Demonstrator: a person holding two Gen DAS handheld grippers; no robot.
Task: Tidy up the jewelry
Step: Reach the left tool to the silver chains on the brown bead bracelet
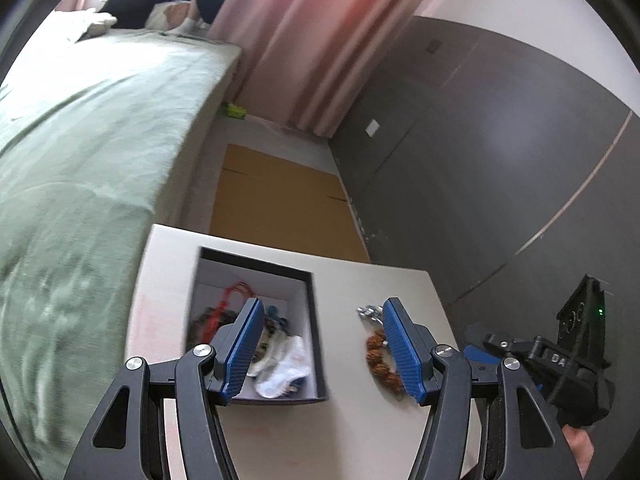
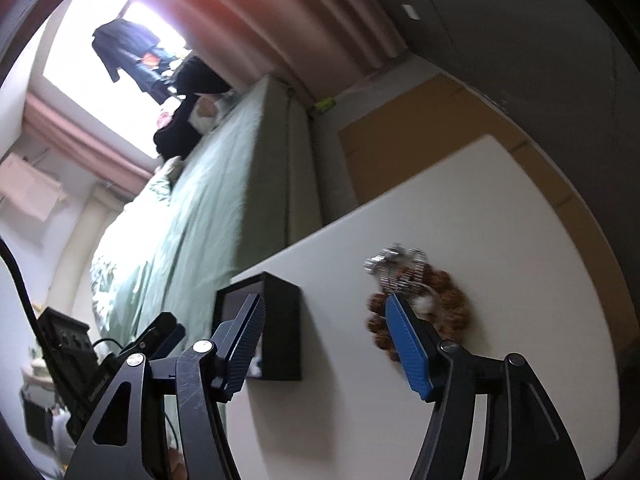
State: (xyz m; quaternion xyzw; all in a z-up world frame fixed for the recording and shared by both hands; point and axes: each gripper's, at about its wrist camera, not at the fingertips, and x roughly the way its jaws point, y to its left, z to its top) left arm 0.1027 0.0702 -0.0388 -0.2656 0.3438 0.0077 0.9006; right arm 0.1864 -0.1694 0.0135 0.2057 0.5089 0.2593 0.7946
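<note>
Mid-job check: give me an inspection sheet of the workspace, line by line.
Surface: pale table, beside a bed.
Job's things: open dark box holding red cord, white pieces and other items; brown bead bracelet and silver chain lie together on the table, outside the box.
Clutter: nothing seen on the table.
Grippers: left claw open, above the box's right wall, holding nothing; right claw open, between box and bracelet, holding nothing.
Cables: black cable by the left device.
Surroundings: green bed, pink curtain, cardboard on floor, grey wardrobe.
</note>
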